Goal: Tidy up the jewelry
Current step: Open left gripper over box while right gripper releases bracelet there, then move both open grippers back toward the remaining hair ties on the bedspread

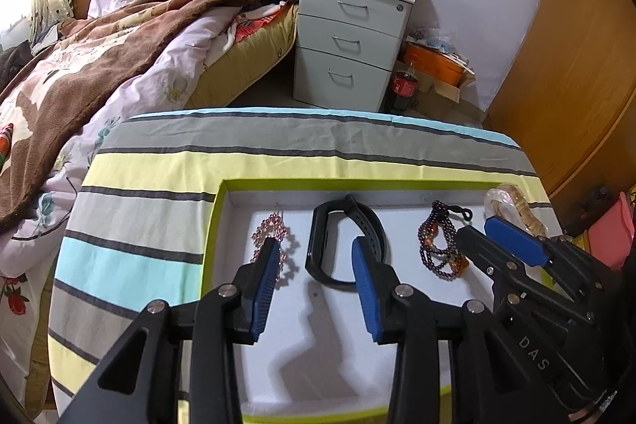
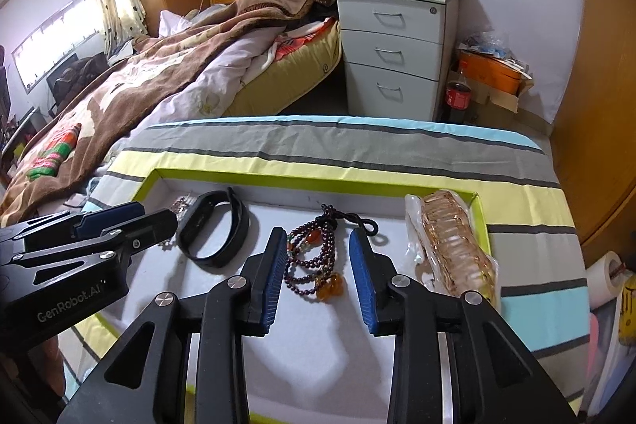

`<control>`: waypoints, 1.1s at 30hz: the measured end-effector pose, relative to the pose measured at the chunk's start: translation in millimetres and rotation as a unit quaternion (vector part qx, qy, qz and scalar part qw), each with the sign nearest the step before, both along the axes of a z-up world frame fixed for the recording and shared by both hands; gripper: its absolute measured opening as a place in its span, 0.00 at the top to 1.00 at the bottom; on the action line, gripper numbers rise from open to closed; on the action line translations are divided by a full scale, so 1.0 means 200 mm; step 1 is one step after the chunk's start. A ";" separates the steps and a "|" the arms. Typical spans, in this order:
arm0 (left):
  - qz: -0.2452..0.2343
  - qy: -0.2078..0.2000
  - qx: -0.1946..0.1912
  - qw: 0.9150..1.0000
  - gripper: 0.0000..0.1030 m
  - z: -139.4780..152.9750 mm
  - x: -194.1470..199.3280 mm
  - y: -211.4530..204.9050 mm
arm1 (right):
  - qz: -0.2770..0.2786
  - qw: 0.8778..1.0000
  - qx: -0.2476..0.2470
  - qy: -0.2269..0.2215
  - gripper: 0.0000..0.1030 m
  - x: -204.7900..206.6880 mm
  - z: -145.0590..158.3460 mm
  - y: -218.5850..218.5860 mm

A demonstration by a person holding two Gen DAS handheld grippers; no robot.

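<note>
On white tray (image 2: 318,344), beaded bracelet (image 2: 318,261) lies between right tool (image 2: 318,265) pads.

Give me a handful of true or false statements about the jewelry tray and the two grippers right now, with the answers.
1. The black band lies inside the tray. True.
2. The right gripper is clamped on the dark bead strand. False: its jaws stand apart above the strand, pressing nothing.
3. The pink bead bracelet lies to the left of the black band in the left wrist view. True.
4. The left gripper holds the black band. False: its jaws are open and empty.
5. The amber bracelet in clear wrap lies at the tray's right end. True.
6. The tray sits on bare wood. False: it rests on a striped cloth.
</note>
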State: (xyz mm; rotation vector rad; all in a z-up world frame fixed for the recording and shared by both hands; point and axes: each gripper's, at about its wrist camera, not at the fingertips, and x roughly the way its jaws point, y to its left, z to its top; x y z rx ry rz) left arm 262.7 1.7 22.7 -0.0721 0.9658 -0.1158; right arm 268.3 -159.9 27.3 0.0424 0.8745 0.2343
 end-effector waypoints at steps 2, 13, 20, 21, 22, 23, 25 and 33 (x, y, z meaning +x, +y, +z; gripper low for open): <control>0.000 -0.003 0.001 1.000 0.60 0.02 -0.02 0.00 | -0.001 1.000 0.001 -0.004 0.67 -0.02 0.02 0.00; 0.007 -0.018 -0.002 1.000 0.59 0.09 -0.16 0.05 | -0.006 1.000 0.007 -0.022 0.67 -0.15 0.10 0.00; 0.005 -0.034 -0.003 0.999 0.56 0.13 -0.32 0.09 | -0.001 0.999 0.016 -0.037 0.67 -0.30 0.14 0.00; 0.006 -0.034 -0.004 0.999 0.55 0.13 -0.34 0.10 | -0.001 0.999 0.016 -0.039 0.67 -0.32 0.15 0.00; 0.008 -0.034 -0.004 0.999 0.54 0.12 -0.36 0.11 | 0.000 0.999 0.016 -0.040 0.67 -0.35 0.15 0.00; 0.010 -0.035 -0.002 0.999 0.54 0.12 -0.39 0.12 | 0.000 0.999 0.015 -0.041 0.67 -0.37 0.15 0.00; 0.012 -0.037 -0.004 0.999 0.54 0.12 -0.45 0.14 | 0.000 0.999 0.018 -0.043 0.66 -0.41 0.14 0.00; 0.026 -0.040 -0.015 0.999 0.52 0.11 -0.61 0.26 | -0.003 0.999 0.026 -0.043 0.59 -0.58 0.10 -0.03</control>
